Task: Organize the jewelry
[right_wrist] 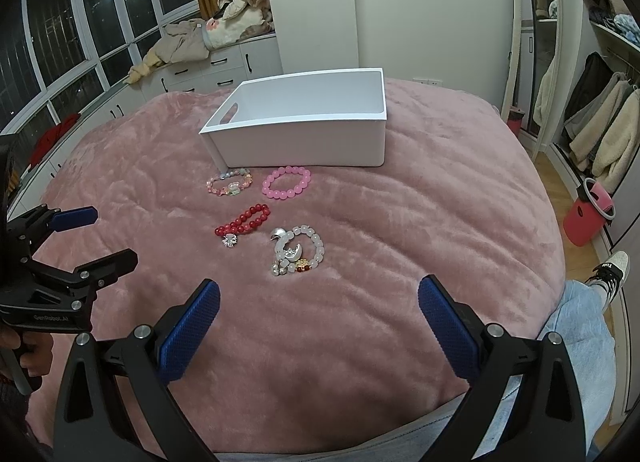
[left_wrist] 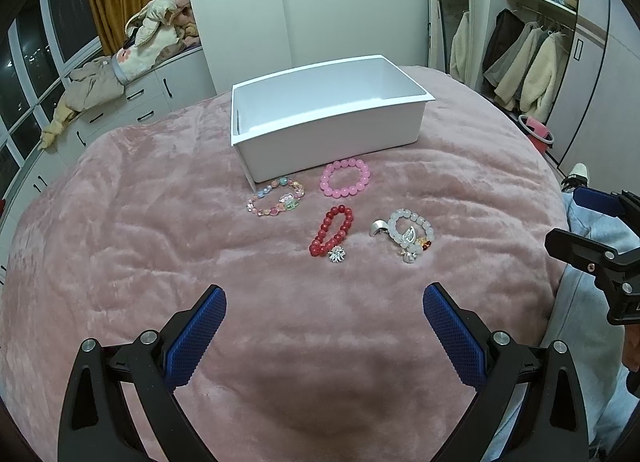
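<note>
Bedroom, pink fleece blanket [left_wrist: 160, 221] covering the bed, wardrobe [left_wrist: 532, 61] standing open off to the side. White bin [left_wrist: 332, 129] is sitting mid-bed, nothing visible inside. All four bracelets are lying on the blanket on my side of the bin: pastel mixed-bead bracelet [left_wrist: 276, 197] just beside its near left corner, pink bracelet [left_wrist: 345, 177] just beside its front wall, red bracelet [left_wrist: 330, 232] further out from the bin (silver charm on its near end), white bracelet [left_wrist: 408, 236] with silver charms to the right of the red one. I'm holding my left gripper [left_wrist: 324, 302] wide open, gripping nothing, hovering short of the bracelets. My right gripper [right_wrist: 318, 294] is doing the same, spread wide and carrying nothing.
</note>
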Demonstrator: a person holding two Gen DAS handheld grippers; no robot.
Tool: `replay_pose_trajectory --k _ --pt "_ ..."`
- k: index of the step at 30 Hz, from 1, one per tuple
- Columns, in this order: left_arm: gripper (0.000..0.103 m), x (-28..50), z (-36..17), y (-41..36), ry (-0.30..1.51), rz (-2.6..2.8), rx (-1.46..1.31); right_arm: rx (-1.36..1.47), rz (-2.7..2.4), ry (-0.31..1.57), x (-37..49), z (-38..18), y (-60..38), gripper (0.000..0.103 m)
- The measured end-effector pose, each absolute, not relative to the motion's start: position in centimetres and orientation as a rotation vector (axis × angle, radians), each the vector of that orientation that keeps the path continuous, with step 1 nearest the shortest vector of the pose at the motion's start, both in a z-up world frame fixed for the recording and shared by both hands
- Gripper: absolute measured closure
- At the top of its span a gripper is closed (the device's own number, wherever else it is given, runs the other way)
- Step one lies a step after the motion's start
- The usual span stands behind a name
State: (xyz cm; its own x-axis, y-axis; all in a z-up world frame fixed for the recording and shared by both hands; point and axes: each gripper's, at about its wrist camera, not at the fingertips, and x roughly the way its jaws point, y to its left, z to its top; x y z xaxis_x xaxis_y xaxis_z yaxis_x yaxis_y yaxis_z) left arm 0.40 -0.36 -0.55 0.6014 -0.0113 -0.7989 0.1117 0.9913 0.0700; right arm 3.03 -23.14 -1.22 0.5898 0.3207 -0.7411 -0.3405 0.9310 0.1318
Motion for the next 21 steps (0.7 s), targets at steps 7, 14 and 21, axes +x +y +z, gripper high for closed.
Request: replay_pose_trajectory --k 7,14,21 --pt "0.003 0.32 -0.55 -0.44 0.925 -0.077 0.118 -0.025 0.385 0.858 3.06 -1.15 -23.14 0.005" --pt "0.003 0.38 -0.79 -0.66 0.926 -0.081 0.12 -0.025 0.384 0.86 3.07 -1.17 -23.13 0.005" --pt "0.003 0.93 -1.06 -0.85 0.936 -0.089 0.123 -0.022 0.381 0.875 3.32 -1.47 -23.07 0.005"
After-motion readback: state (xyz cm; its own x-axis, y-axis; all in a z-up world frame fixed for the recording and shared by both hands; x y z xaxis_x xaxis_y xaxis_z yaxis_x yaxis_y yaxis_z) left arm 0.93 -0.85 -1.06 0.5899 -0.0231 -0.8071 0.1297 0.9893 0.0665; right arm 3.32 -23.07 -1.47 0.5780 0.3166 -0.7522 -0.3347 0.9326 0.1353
